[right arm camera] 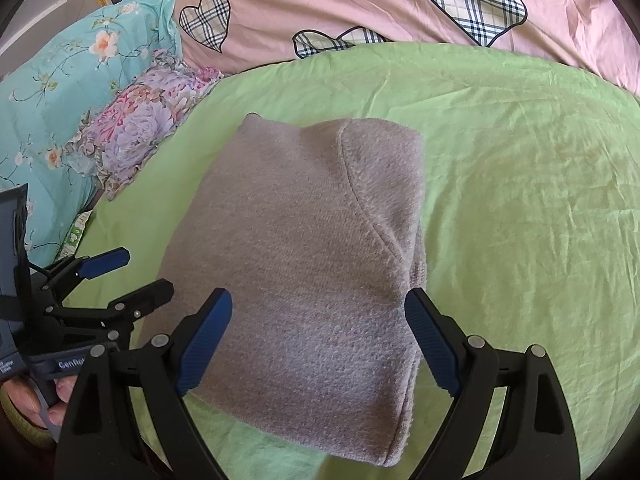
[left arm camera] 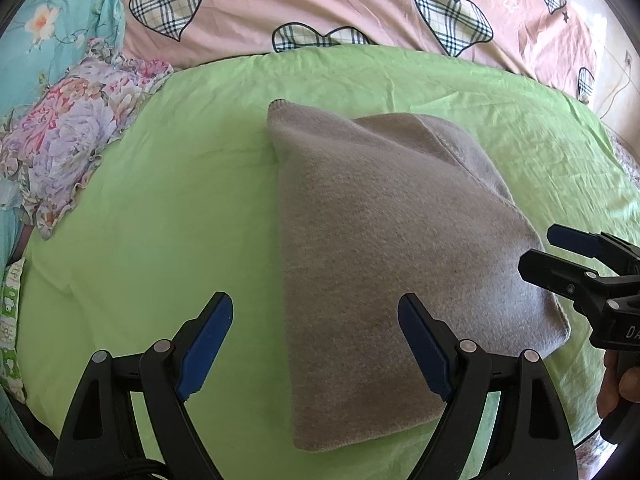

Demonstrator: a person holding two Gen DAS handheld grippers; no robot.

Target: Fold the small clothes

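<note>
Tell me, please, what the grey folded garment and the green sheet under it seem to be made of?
Grey folded garment: probably fleece or brushed knit, matte; its surface looks fuzzy and the seam is soft. Green sheet: likely thin woven cotton or a blend, matte; it shows fine sharp wrinkles.

A bed covered by a wrinkled light-green sheet (right arm camera: 520,168) carries 1 folded grey fleece garment (right arm camera: 304,248) lying flat near its middle. Along the far edge lie a pink quilt with plaid hearts (right arm camera: 360,4), a purple floral pillow (right arm camera: 136,136) and a turquoise floral quilt (right arm camera: 52,92).
</note>
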